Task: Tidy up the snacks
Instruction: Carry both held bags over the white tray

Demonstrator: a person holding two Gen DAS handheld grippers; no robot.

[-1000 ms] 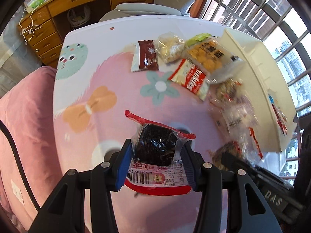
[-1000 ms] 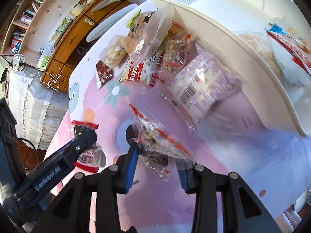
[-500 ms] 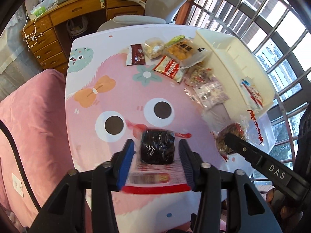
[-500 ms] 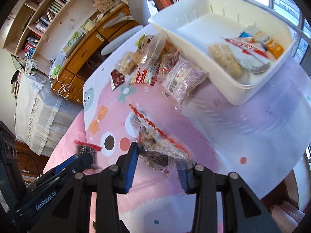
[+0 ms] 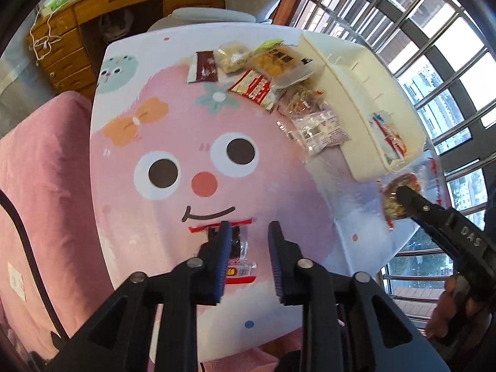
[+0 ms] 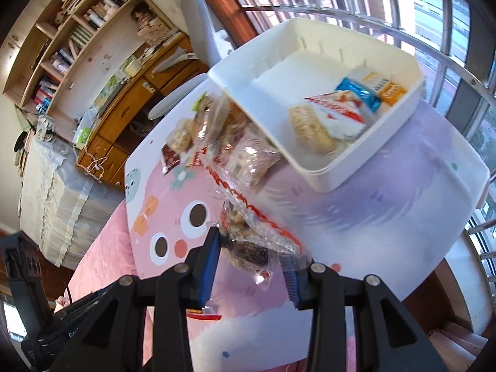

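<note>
The white bin (image 6: 322, 167) stands at the window edge of the surface (image 5: 279, 192), and it is the place where the snacks belong. A few packs already lie inside it, at the end nearer to the tools: a pale bar (image 6: 311, 128), a red and white pack (image 6: 336, 110), a blue one (image 6: 359, 93) and an orange one (image 6: 392, 92). The other end of the bin is bare.

Just beside the long wall of the bin, a heap of packs waits on the surface: a clear pack (image 5: 319, 128), a red pack (image 5: 255, 88), a pack of yellow balls (image 5: 276, 62), a pale pack (image 5: 232, 55) and a brown bar (image 5: 206, 69).

The right tool (image 6: 252, 259) is closed on a clear bag with a red edge (image 6: 251, 238) and holds it above the surface, near the bin but not over it. The left tool (image 5: 248, 248) is farthest from the bin. Its jaws stand apart with nothing between them, and a dark snack in a red-edged wrapper (image 5: 237, 248) lies on the surface under and beside its left finger.

In my judgement the task is less than half done. The bag in the right tool should go into the bin next, and then the dark snack and the whole heap are left.
</note>
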